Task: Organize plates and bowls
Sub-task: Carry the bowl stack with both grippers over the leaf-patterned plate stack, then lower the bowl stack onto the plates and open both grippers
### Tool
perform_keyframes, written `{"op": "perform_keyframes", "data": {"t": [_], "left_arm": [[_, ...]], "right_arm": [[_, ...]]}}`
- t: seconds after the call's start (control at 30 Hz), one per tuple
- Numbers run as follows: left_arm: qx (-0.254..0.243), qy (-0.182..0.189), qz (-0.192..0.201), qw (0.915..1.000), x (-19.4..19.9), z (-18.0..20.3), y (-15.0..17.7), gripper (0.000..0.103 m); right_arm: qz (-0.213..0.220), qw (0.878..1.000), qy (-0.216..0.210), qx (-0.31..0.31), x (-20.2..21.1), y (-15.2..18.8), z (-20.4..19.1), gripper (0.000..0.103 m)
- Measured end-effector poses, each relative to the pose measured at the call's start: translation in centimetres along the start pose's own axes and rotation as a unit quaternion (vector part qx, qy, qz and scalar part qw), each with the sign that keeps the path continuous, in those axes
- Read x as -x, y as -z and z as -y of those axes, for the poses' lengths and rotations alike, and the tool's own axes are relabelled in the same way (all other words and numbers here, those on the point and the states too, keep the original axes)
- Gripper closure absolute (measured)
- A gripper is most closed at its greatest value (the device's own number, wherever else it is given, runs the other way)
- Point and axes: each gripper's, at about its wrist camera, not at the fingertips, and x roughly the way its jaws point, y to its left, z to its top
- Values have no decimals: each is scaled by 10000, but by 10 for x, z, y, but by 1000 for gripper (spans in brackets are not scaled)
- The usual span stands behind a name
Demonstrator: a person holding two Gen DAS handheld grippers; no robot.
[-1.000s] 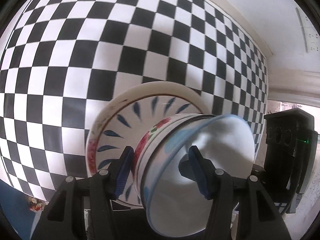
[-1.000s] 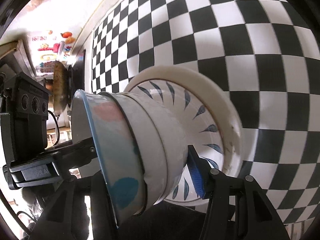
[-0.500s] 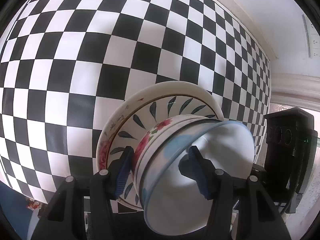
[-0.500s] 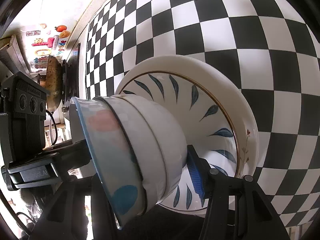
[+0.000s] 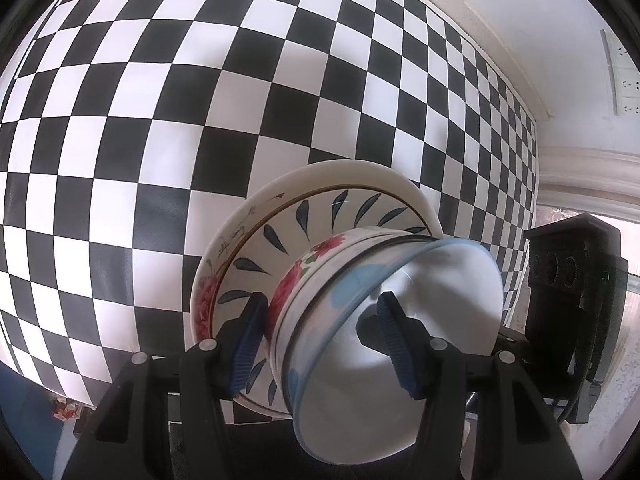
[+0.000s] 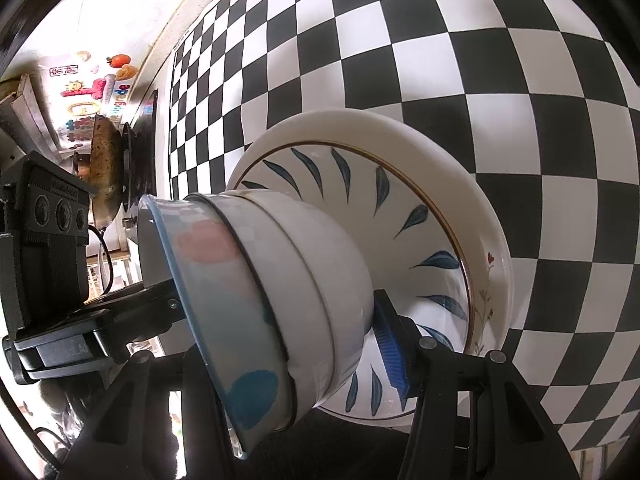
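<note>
Stack of bowls (image 5: pixel 352 280) nested on plates (image 5: pixel 320 196), carried between both claws above the checkered table (image 5: pixel 160 120). Left claw (image 5: pixel 320 340) clenched across the bowl walls: one pad outside at 9 o'clock, one inside the top bowl (image 5: pixel 420 320) at 3 o'clock. Right claw (image 6: pixel 304 344) grips the same bowls (image 6: pixel 280 280) from the opposite side. The stack's axis is tilted; in the left view its mouth opens toward 4 o'clock, with the plates behind at 10 o'clock.
</note>
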Motion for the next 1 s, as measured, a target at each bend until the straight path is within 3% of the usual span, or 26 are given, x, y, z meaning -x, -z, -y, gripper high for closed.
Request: {"op": "perform_keyframes", "data": {"t": [0.8, 1.0], "left_arm": [[-63, -106, 140, 9998, 16, 2, 15, 49], [-279, -641, 662, 9954, 44, 9, 29, 49]], "right_arm": [[257, 9993, 246, 77, 31, 18, -7, 49], [498, 9957, 707, 345, 50, 31, -22, 49]]}}
